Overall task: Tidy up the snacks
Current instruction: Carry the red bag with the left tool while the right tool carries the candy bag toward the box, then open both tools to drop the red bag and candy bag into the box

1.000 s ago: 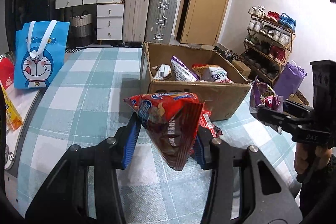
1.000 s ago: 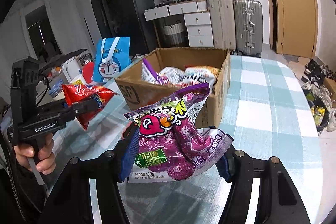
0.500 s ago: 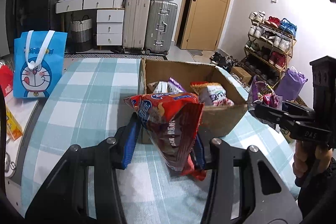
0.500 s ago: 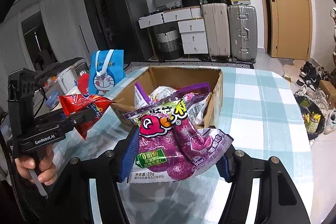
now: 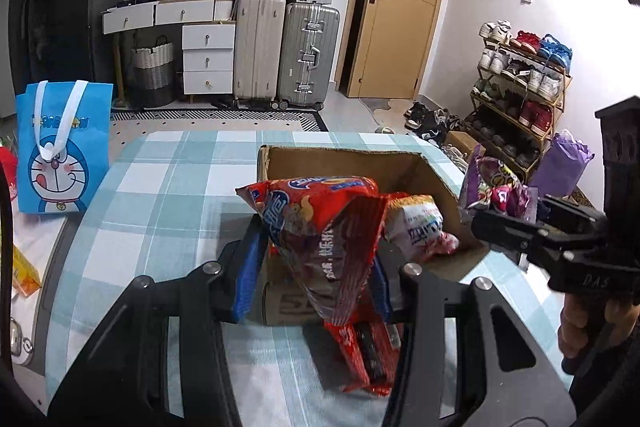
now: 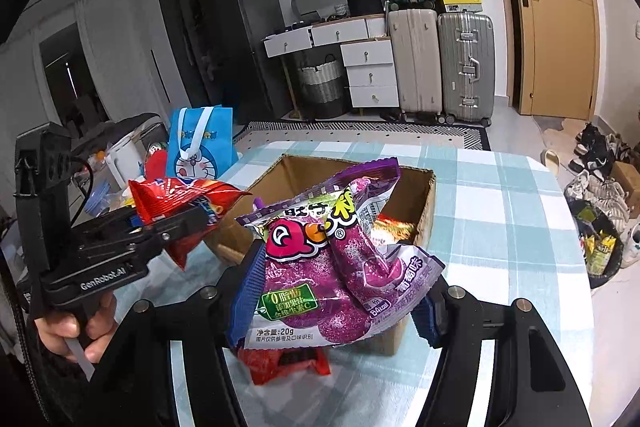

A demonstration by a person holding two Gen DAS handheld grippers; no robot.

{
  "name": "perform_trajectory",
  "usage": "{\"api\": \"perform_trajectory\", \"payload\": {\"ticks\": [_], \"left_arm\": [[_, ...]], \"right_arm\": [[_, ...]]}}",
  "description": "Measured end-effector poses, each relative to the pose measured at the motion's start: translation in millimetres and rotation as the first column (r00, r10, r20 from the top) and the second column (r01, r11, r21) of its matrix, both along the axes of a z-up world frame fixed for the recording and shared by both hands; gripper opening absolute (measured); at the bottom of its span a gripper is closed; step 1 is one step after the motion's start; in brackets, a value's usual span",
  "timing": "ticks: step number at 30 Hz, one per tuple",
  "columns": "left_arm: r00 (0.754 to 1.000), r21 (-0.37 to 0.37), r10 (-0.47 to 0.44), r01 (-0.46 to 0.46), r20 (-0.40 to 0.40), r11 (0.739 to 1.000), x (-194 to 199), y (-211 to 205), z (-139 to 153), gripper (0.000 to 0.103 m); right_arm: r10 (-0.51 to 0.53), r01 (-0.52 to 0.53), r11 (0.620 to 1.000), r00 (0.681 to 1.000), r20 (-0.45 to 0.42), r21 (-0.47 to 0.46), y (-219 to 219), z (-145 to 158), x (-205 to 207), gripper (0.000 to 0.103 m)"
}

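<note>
My left gripper (image 5: 316, 267) is shut on a red snack bag (image 5: 324, 231) and holds it above the near wall of an open cardboard box (image 5: 344, 159). The box holds several snack packets (image 5: 416, 231). My right gripper (image 6: 332, 295) is shut on a purple candy bag (image 6: 332, 259) and holds it above the box's near right corner (image 6: 424, 203). The right gripper shows in the left wrist view (image 5: 508, 223), the left gripper in the right wrist view (image 6: 176, 223). Another red packet (image 5: 368, 355) lies on the checked tablecloth in front of the box.
A blue cartoon tote bag (image 5: 64, 147) stands at the table's left side, with other snacks (image 5: 24, 271) beside it. Suitcases (image 5: 284, 51), drawers and a shoe rack (image 5: 520, 87) stand behind the table. The checked table (image 6: 508, 211) extends right of the box.
Both grippers have risen and moved forward with their bags, from in front of the box to above its near edge. The box's inside now shows more from above.
</note>
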State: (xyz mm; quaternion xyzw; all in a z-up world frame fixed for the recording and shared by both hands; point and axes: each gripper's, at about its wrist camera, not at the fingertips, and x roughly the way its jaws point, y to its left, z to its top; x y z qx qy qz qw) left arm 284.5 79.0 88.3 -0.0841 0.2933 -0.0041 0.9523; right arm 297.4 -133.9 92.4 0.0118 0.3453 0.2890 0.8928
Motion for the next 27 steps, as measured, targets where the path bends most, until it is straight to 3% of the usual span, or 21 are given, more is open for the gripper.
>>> {"api": "perform_trajectory", "payload": {"ticks": [16,27], "left_arm": [[1.000,0.067,-0.010,0.011,-0.019,0.998,64.3,-16.4,-8.5,0.043],[0.999,0.102,-0.013,0.018,-0.049,0.995,84.8,-22.9,-27.0,0.043]], "right_arm": [[-0.026,0.026,1.000,0.997,-0.066,-0.002,13.4,-23.6,50.0,0.065],[-0.031,0.030,0.999,0.995,-0.092,-0.011,22.6,-38.2,71.5,0.065]]}}
